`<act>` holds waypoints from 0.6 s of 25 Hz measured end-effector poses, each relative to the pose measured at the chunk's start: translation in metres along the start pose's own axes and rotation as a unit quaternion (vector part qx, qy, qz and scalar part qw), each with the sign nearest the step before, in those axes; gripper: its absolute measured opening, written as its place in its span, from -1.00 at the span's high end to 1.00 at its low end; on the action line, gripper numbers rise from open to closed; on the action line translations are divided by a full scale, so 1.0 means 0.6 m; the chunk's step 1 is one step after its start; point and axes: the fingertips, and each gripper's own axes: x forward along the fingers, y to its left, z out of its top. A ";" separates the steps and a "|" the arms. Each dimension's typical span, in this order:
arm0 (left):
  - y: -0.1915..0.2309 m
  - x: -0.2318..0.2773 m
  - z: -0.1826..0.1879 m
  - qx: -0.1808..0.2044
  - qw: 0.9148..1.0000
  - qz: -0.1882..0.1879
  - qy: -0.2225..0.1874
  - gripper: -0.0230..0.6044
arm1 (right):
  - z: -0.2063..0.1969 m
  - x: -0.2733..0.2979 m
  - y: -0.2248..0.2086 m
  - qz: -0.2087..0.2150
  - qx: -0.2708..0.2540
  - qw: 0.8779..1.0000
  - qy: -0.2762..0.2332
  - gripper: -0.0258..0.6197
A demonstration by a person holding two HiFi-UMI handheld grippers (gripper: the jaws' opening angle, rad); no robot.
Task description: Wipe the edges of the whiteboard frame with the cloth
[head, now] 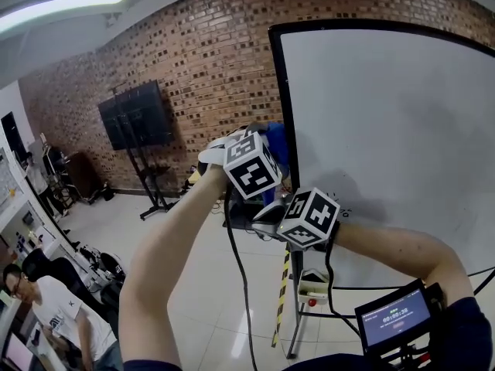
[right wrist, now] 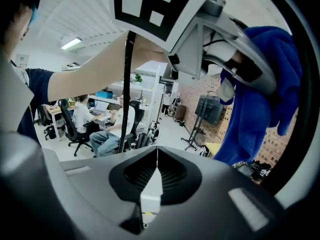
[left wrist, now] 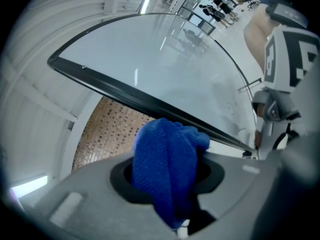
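The whiteboard (head: 387, 153) stands at the right of the head view, with its black frame's left edge (head: 277, 107) running upright. My left gripper (head: 267, 151) is raised beside that edge, shut on a blue cloth (head: 280, 147). In the left gripper view the cloth (left wrist: 167, 166) fills the gap between the jaws, just below the black frame edge (left wrist: 150, 103). My right gripper (head: 267, 221) hangs lower, next to the left one, shut with nothing in it (right wrist: 157, 173). The right gripper view shows the cloth (right wrist: 260, 109) hanging from the left gripper (right wrist: 225, 49) overhead.
A brick wall (head: 201, 60) runs behind, with a black screen on a wheeled stand (head: 138, 116). A seated person (head: 54, 304) is at lower left. Striped floor tape (head: 281, 300) and the board's leg (head: 298, 315) lie below. A small display (head: 394, 315) sits on the right forearm. People work at desks (right wrist: 100, 119).
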 end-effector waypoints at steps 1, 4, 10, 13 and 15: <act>0.006 -0.006 -0.001 0.001 1.000 0.003 0.002 0.43 | 0.004 -0.003 -0.003 -0.004 -0.006 1.000 0.003 0.89; 0.033 -0.020 0.003 0.003 1.000 0.015 0.006 0.43 | 0.024 -0.017 -0.021 -0.014 -0.019 1.000 0.007 0.89; 0.088 -0.041 0.012 0.005 0.999 0.043 0.008 0.43 | 0.076 -0.055 -0.056 -0.031 -0.039 0.999 -0.009 0.89; 0.101 -0.052 0.014 0.006 0.999 0.048 0.008 0.42 | 0.085 -0.068 -0.055 -0.036 -0.055 0.998 -0.002 0.89; 0.105 -0.057 0.016 0.010 0.999 0.050 0.008 0.42 | 0.080 -0.076 -0.050 -0.037 -0.064 0.997 0.010 0.89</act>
